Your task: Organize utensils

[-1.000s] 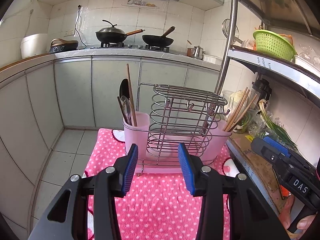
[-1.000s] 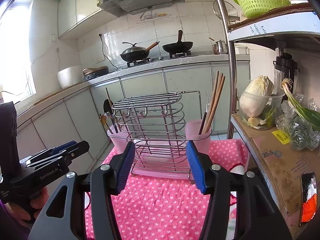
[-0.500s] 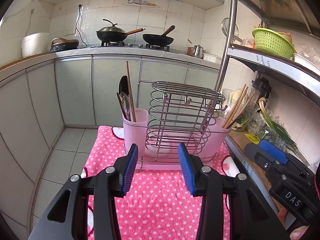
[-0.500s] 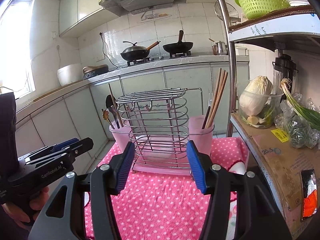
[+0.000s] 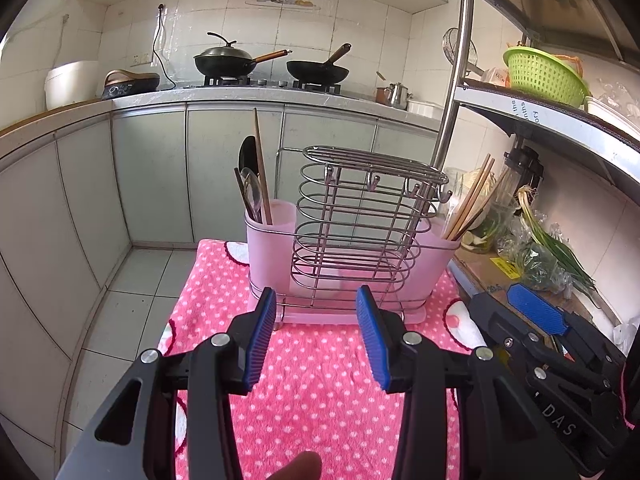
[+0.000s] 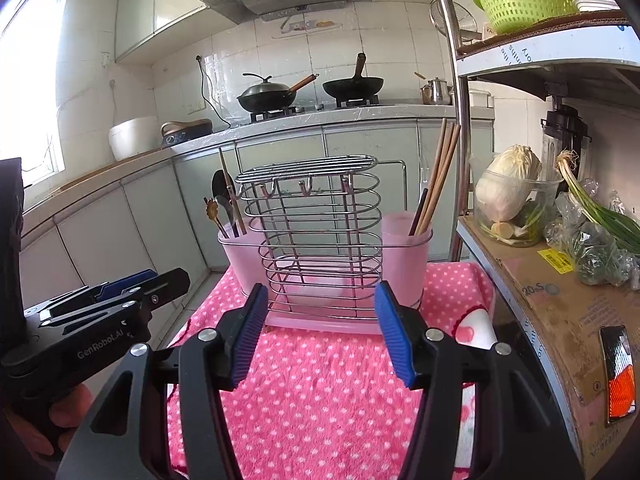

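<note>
Both the left gripper [image 5: 316, 332] and right gripper [image 6: 318, 328] are held apart, empty. The rack [image 6: 316, 236] may be tipped if chopsticks [image 6: 438, 176] are pulled sideways.

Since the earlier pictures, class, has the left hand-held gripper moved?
Yes. The left hand-held gripper has pulled back and risen: the utensil rack sits lower and smaller against it.

Utensil [image 5: 256, 196] ends hidden inside holder [image 5: 264, 252]

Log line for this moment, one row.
left gripper: open, empty | right gripper: open, empty | utensil rack: upright on pink dotted cloth | chopsticks: right cup | spoons: left cup
</note>
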